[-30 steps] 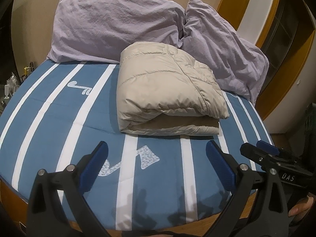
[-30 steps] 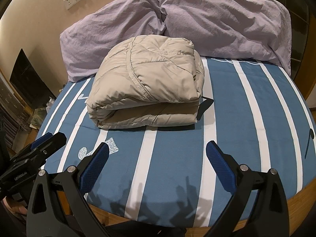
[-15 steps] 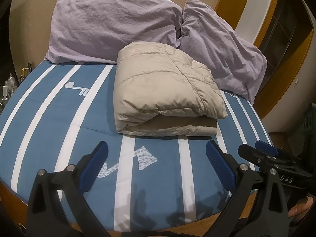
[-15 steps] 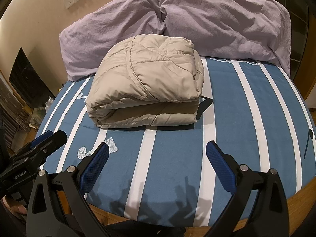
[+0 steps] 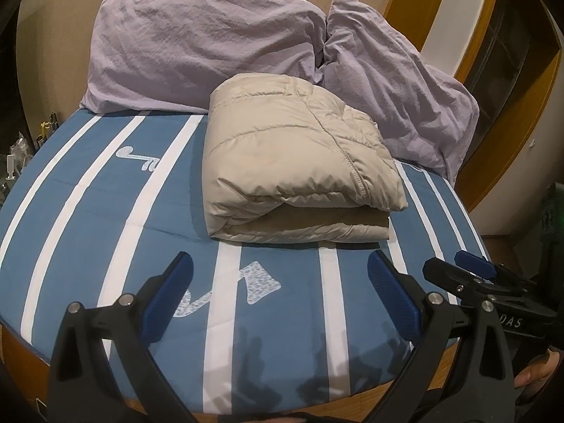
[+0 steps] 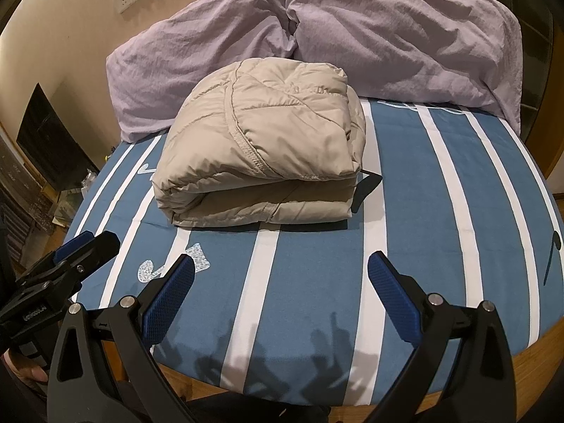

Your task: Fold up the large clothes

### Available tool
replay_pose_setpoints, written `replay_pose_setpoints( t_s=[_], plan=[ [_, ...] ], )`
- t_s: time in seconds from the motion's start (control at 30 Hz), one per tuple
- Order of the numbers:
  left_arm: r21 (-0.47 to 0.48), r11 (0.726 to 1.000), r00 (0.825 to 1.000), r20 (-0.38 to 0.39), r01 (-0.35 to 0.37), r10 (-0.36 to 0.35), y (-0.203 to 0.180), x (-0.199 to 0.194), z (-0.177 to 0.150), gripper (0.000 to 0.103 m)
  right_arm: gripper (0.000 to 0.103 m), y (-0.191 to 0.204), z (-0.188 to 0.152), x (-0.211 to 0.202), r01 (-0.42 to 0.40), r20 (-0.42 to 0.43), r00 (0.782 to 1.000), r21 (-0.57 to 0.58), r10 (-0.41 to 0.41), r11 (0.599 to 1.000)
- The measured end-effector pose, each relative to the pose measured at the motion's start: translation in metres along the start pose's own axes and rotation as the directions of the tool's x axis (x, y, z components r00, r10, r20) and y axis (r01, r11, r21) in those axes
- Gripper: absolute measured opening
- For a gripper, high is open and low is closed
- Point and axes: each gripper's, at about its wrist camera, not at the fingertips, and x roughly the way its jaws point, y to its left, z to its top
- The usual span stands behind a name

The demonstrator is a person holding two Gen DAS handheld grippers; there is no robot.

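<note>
The jacket (image 5: 299, 162) lies folded into a compact bundle mid-bed (image 5: 88, 211), pillows (image 5: 197, 46) at its 12 o'clock; the folding looks finished. Left gripper (image 5: 280, 294) and right gripper (image 6: 280, 294) hover at its 6 o'clock, fingers spread, empty; next, probably only a tidy or withdrawal.

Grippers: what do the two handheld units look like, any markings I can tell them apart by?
Both alike: black clamp-style frames with silver rivets and textured blue finger pads. The left gripper bears small unreadable white print, seen in the right view; the right gripper bears white letters "DAS", seen in the left view.
</note>
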Motion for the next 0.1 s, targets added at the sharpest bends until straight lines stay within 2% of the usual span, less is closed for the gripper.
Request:
replay_pose_setpoints(
  t_s=[0.1],
  plan=[
    [0.001, 1.0, 1.0, -0.002, -0.001, 0.001, 0.0003, 0.0018, -0.001, 0.099, 0.1, 0.0, 0.0, 0.0, 0.0, 0.0, 1.0, -0.001, 0.0, 1.0]
  ],
)
